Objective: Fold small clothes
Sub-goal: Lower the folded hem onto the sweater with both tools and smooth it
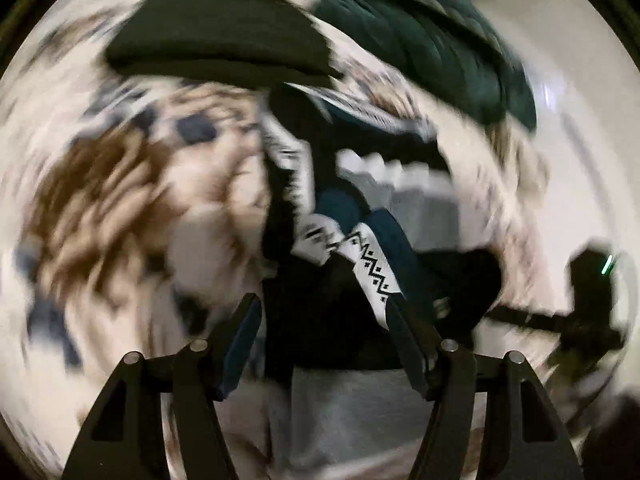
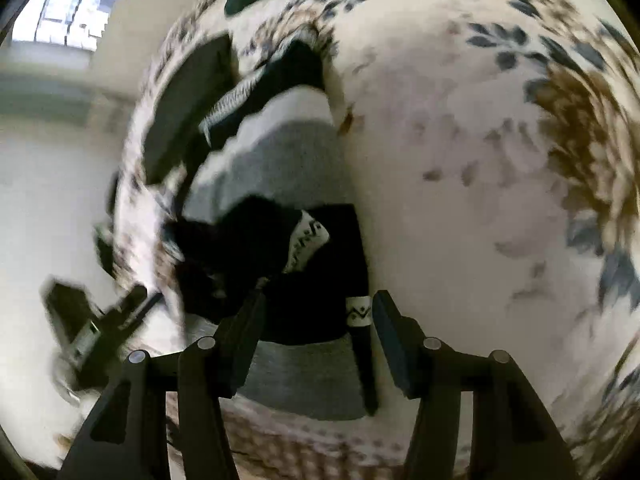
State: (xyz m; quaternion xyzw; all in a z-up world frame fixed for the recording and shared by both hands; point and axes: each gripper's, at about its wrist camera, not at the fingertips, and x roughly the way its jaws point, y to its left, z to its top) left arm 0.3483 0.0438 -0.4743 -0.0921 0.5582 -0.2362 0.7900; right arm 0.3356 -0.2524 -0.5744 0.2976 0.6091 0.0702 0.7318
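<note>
Up close, both pairs of tongs stand wide apart with nothing gripped. The left tongs [image 1: 324, 332] hang over a dark garment [image 1: 320, 320] with a white zigzag-patterned band [image 1: 374, 268]; that band runs down to the inner face of the right-hand finger, though the blur leaves it unclear whether they touch. The right tongs [image 2: 318, 328] straddle the same dark cloth [image 2: 312, 280], a short stretch of patterned trim [image 2: 359, 311] showing between the fingers — just beside the right-hand one, not pinched.

Under the dark piece lies a grey garment [image 2: 272, 156], both of them on a bed with a floral cover [image 2: 460, 160] in cream, brown and blue-grey. Beyond, in the left view, a flat black folded item [image 1: 220, 36] rests on the cover, and a dark green quilted bundle [image 1: 420, 28] sits further off to its right. Off the bed's edge a black device [image 1: 588, 300] shows — too smeared to name. Furthest away, a bright window [image 2: 72, 8] in the right view.
</note>
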